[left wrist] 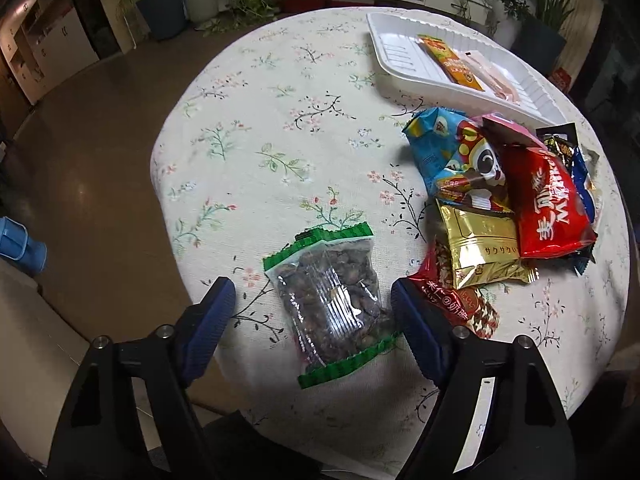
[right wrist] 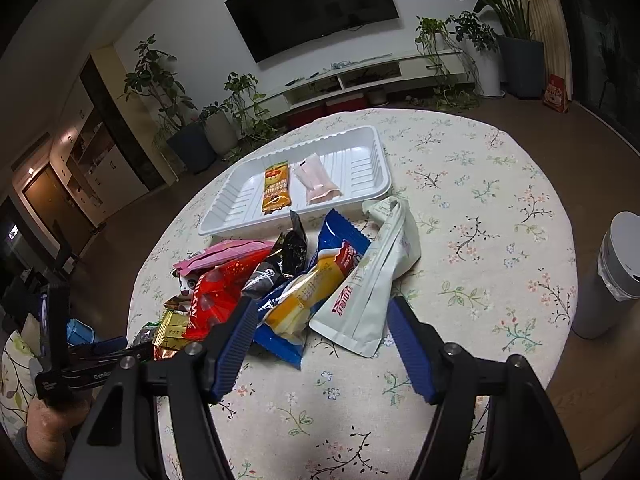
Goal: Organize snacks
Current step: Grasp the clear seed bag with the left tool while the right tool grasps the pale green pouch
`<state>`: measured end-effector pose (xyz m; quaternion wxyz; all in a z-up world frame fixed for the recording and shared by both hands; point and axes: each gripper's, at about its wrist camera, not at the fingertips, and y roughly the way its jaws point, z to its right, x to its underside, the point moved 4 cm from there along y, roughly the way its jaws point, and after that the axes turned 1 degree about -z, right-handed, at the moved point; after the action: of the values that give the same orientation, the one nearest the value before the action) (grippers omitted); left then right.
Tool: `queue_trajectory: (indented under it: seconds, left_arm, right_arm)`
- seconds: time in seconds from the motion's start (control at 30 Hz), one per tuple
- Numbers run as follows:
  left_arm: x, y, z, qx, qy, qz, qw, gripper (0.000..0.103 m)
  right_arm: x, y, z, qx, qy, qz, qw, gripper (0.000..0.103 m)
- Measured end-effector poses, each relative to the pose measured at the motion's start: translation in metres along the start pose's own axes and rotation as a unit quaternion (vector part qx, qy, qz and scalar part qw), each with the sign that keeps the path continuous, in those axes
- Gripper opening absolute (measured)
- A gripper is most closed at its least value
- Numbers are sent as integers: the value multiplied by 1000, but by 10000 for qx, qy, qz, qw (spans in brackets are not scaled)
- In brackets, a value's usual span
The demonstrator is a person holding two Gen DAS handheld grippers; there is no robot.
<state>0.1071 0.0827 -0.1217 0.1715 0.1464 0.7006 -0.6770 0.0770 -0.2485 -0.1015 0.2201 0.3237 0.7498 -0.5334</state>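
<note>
Two snacks, an orange bar (left wrist: pixel 454 65) and a pink packet (left wrist: pixel 493 76), already lay in the white tray (left wrist: pixel 390 50) in the left wrist view. The left gripper (left wrist: pixel 312 300) was open, straddling the nut bag (left wrist: pixel 332 304) without contact; grasping it appeared the current step, requiring descent and closure. In the right wrist view, the right gripper (right wrist: pixel 322 320) was open, empty, over the white pouch (right wrist: pixel 370 292) and yellow-blue packet (right wrist: pixel 308 300).
</note>
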Motion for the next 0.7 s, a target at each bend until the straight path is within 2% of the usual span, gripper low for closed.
queue_trajectory:
  seconds: [0.03,0.07,0.1,0.3,0.47,0.7]
  left_arm:
    - [-1,3,0,-3,-22,-15,10000,77]
    - [-1,5,0,30,-37,-36,10000,66]
    - [-2,7,-1,18,-55,-36,10000,60]
    - [-6,10,-2,93,-45,45,9999,46]
    - [-5,9,1,124,34,87,9999,42]
    - [-7,5,2,482,-15,160,9987,41]
  right_arm:
    - [0,0,0,6,-3,3,10000,71]
    - [0,0,0,14,-6,6,10000,71]
    - [0,-1,1,21,-4,1,10000,71]
    - [-1,2,7,88,90,-61,9999,71]
    - [1,3,11,143,148,-118,9997,70]
    - [1,17,23,238,404,-400,9981,63]
